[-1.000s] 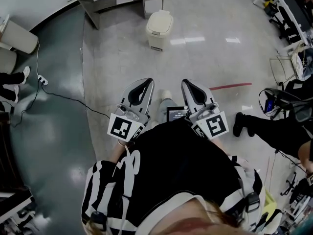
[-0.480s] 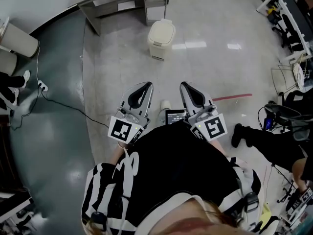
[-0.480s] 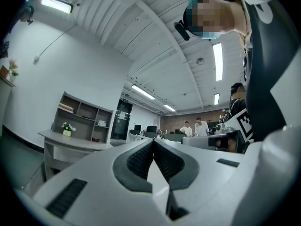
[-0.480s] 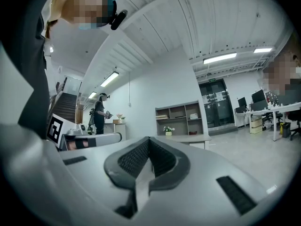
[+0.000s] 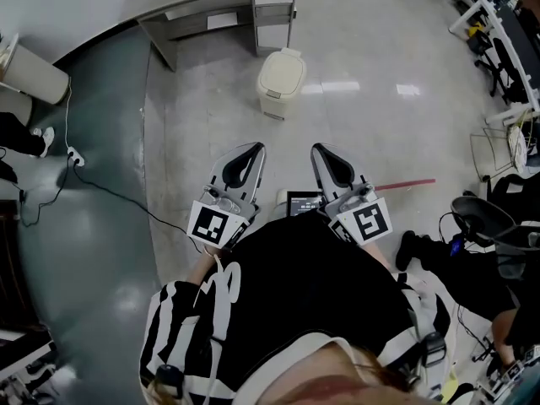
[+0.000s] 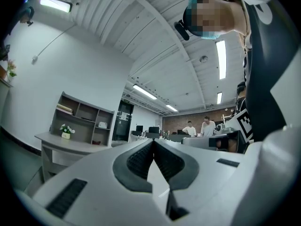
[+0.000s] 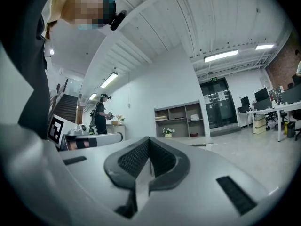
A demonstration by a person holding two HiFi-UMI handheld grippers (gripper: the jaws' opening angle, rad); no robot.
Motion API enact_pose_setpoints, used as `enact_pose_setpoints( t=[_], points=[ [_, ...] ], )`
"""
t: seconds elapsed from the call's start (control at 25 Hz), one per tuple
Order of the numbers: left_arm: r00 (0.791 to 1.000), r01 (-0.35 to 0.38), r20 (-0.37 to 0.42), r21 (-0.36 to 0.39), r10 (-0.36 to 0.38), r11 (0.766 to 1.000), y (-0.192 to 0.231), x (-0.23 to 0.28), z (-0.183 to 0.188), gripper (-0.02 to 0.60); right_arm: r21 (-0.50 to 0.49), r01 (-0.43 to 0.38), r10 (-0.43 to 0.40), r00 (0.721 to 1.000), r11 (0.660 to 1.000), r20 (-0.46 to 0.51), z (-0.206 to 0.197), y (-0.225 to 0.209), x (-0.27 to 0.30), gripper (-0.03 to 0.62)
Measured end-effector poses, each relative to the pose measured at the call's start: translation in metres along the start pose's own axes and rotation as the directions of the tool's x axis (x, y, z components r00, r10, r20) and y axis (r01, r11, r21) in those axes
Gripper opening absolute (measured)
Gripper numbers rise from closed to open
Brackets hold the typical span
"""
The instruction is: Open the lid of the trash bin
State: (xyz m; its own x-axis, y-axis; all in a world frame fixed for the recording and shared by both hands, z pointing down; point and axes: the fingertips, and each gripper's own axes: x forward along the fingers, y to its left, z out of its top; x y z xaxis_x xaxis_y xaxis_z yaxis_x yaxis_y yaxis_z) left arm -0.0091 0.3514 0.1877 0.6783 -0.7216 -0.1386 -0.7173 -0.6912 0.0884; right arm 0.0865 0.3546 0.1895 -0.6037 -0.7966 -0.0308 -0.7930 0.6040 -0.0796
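Note:
The cream trash bin [image 5: 280, 81] stands on the pale floor ahead of me in the head view, its lid down. My left gripper [image 5: 253, 148] and right gripper [image 5: 320, 148] are held side by side close to my body, well short of the bin and pointing toward it. Each has its jaws shut, tips touching, with nothing between them. Both gripper views tilt upward at the ceiling and far walls, so the bin is hidden there; the left gripper [image 6: 153, 141] and right gripper [image 7: 149, 139] show their ribbed pads closed together.
A grey desk with shelves [image 5: 219, 7] stands just behind the bin. A black cable [image 5: 110, 188] runs over the darker floor at left. A red tape line [image 5: 405, 182], a seated person's legs [image 5: 447, 251] and office chairs [image 5: 506, 66] are at right.
The bin has slid lower in the head view, so it is nearer to me. Both grippers stay shut and in the same spot before my body.

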Motion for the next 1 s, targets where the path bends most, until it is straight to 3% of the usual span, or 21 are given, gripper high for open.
enact_pose_setpoints(
  t=[0.52,1.0],
  points=[
    [0.999,-0.045,0.011,-0.002,0.045,0.999,0.024,0.082,-0.008,0.005,0.018,-0.059,0.059,0.998,0.998,-0.005,0.005,-0.079,0.040,0.005],
    [0.996,-0.084,0.003,-0.023,0.084,0.996,0.044,0.097,-0.016,0.005,0.028,-0.073,0.074,0.997,0.997,-0.026,-0.004,-0.097,0.057,0.005]
  ],
)
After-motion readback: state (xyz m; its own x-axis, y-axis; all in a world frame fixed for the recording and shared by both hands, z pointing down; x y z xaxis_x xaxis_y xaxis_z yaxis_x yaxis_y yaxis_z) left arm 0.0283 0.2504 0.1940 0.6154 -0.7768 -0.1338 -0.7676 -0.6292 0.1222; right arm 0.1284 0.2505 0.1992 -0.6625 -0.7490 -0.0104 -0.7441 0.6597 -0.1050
